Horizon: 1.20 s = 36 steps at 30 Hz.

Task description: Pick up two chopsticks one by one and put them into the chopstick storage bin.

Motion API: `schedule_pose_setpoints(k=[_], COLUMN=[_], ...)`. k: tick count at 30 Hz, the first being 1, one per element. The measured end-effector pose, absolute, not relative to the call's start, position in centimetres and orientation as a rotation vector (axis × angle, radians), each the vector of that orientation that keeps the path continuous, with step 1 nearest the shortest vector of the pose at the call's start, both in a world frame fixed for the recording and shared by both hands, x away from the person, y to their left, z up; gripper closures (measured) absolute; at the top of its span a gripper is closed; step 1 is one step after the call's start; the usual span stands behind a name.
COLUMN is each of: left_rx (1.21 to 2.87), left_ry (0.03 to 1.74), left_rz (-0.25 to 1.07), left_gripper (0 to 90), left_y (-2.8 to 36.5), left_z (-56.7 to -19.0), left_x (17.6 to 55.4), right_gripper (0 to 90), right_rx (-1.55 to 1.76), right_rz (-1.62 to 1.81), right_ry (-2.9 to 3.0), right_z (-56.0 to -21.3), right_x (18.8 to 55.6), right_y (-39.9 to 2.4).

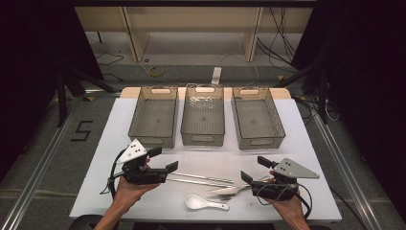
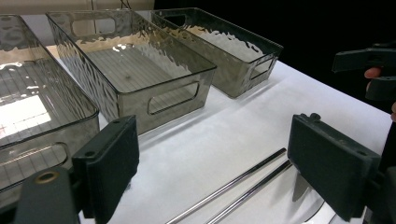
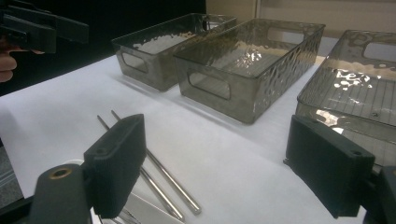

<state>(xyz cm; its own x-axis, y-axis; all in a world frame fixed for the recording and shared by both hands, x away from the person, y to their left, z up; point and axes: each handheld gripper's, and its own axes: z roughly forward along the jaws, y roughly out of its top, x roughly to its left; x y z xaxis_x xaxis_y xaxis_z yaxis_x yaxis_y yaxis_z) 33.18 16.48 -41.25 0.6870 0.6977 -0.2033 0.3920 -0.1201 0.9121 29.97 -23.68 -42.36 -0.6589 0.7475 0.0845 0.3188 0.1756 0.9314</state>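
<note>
The two metal chopsticks (image 1: 198, 179) are lying side by side on the white surface (image 1: 297, 129), on the person's side of the middle bin (image 1: 203, 116) and just apart from its front wall. The left tool (image 1: 163, 160) is hovering at their left ends with its jaws standing wide and nothing between them; the right tool (image 1: 255, 168) is hovering past their right ends, jaws equally wide and empty, above a fork (image 1: 232, 189) that is lying near those ends. A white spoon (image 1: 203, 202) is resting on the near side of the chopsticks, further from the middle bin.

The chopsticks are looking thin, rigid and polished, so they are likely to be light but slippery, and apt to roll or skid away under a pad that is pressing off-centre. Lying flat, they are offering little height to grip; taking both together near the middle of their length, with the pads closing across them, seems the steadiest hold, though one rod could be slipping out if the pinch is uneven
</note>
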Motion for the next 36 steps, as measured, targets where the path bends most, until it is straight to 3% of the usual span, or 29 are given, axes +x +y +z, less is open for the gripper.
schedule_pose_setpoints(k=[15, 36], left_rx=[1.838, 2.378], left_ry=[0.863, 0.745], left_rz=[0.316, 0.28], left_gripper=[16.1, 21.6], left_y=[15.9, 11.1], left_z=[-41.1, -41.9], left_x=[33.9, 38.5], right_gripper=[22.7, 24.4], right_rx=[1.017, 1.006], right_rz=[1.495, 1.491], right_ry=[2.071, 2.136], right_z=[-42.4, -42.7], right_x=[30.1, 30.3], right_y=[-23.8, -23.5])
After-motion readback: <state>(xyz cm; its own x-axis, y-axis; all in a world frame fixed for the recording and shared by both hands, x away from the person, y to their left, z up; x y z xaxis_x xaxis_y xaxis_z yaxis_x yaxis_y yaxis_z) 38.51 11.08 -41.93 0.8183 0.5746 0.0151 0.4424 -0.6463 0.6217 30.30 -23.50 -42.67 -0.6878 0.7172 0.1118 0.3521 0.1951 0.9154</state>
